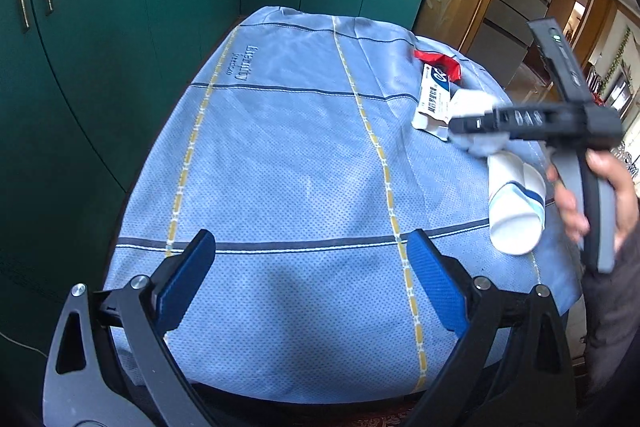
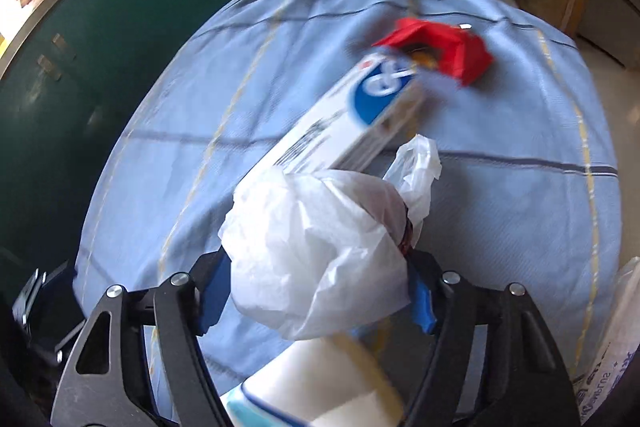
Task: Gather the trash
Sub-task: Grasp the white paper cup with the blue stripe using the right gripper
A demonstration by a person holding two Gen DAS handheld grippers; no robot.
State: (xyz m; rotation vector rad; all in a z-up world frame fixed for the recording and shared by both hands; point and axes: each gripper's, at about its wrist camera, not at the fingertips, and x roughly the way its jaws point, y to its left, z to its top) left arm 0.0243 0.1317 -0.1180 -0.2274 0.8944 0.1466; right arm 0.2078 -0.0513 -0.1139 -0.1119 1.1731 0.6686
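Now, as we see it:
Right gripper point(image 2: 316, 279): our fingers are clamped on a crumpled white bag point(image 2: 320, 251), above the worktop point(image 1: 280, 155).
Left gripper point(image 1: 308, 283): fingers spread, gripping nothing, near edge.
Other trash: white box point(image 2: 352, 119), red wrapper point(image 2: 440, 47), paper cup point(image 1: 516, 211), far right.

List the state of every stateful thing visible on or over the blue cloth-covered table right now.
Left gripper: open, empty, over the cloth.
Right gripper: shut on crumpled white tissue wad.
White and blue cardboard box: lying flat, near end open.
Red crumpled wrapper: lying behind the box.
White paper cup: tipped on its side.
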